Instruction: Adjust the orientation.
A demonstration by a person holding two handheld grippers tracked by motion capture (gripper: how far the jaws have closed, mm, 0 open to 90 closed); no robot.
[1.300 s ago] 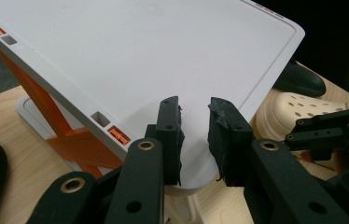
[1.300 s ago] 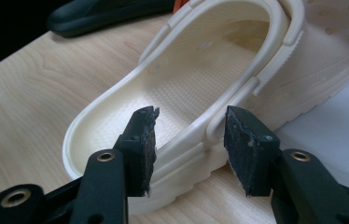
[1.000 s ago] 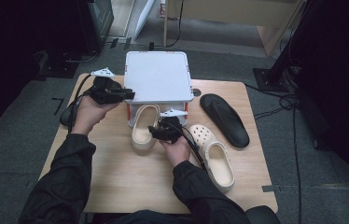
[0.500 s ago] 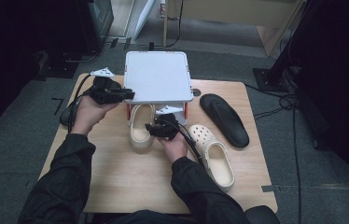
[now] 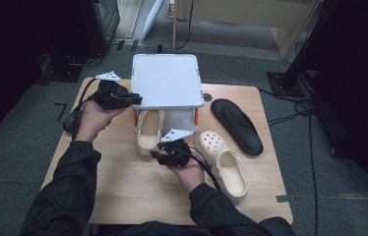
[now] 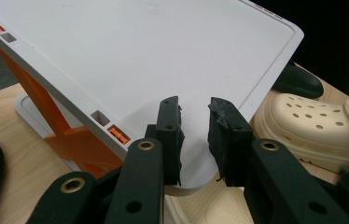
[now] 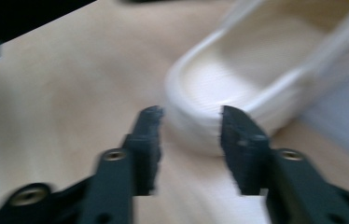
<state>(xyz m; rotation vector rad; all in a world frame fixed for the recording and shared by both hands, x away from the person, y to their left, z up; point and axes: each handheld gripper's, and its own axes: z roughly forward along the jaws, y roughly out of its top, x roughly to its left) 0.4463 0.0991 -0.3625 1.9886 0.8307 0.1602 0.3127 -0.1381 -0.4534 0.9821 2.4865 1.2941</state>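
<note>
1. Cream-coloured foam clog with an open heel [image 5: 148,135] lies toe-first under the front edge of the white two-tier plastic rack with orange struts [image 5: 167,81]. Its heel sticks out in front of the rack, just ahead of the right gripper [image 5: 159,150].
2. In the right gripper view, the right gripper [image 7: 189,116] has its jaws spread. The clog's rounded heel [image 7: 238,88] sits just beyond the tips and nothing is held.
3. Compared with a second ago, this gripper has drawn back slightly from the rack. The clog appears released, so stowing it on the lower tier looks largely done.
4. The left gripper [image 5: 134,101] hovers at the rack's front left corner. Its jaws [image 6: 193,109] are parted over the top shelf [image 6: 140,56] and grip nothing. I cannot tell if they touch it.
5. The matching cream clog with round holes [image 5: 221,160] waits in front of the rack to the right. A black flat sandal [image 5: 236,125] lies right of the rack.
</note>
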